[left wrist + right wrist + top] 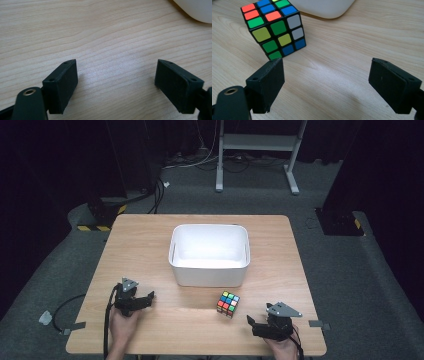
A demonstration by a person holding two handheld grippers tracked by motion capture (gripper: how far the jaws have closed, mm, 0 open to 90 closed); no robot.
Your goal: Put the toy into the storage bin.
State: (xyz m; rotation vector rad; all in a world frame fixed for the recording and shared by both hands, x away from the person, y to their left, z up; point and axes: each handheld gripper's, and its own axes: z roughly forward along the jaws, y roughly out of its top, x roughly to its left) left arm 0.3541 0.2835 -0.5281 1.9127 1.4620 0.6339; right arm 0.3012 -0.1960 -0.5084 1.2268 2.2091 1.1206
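Observation:
A scrambled colour cube (228,303) stands on the wooden table (200,330), just in front of the white bin (209,254). My right gripper (251,324) rests near the table's front right, a short way right of the cube and apart from it, jaws open and empty. In the right gripper view the cube (274,27) sits ahead and left of the open right gripper (325,85). At the front left, my left gripper (150,296) points towards the bin. In the left gripper view the left gripper (116,86) is open over bare wood.
The white bin is empty and sits mid-table; its corner shows as the bin (195,10) and the bin (324,8) in the gripper views. Beyond the table's far edge are grey carpet, cables and a white stand frame (257,150).

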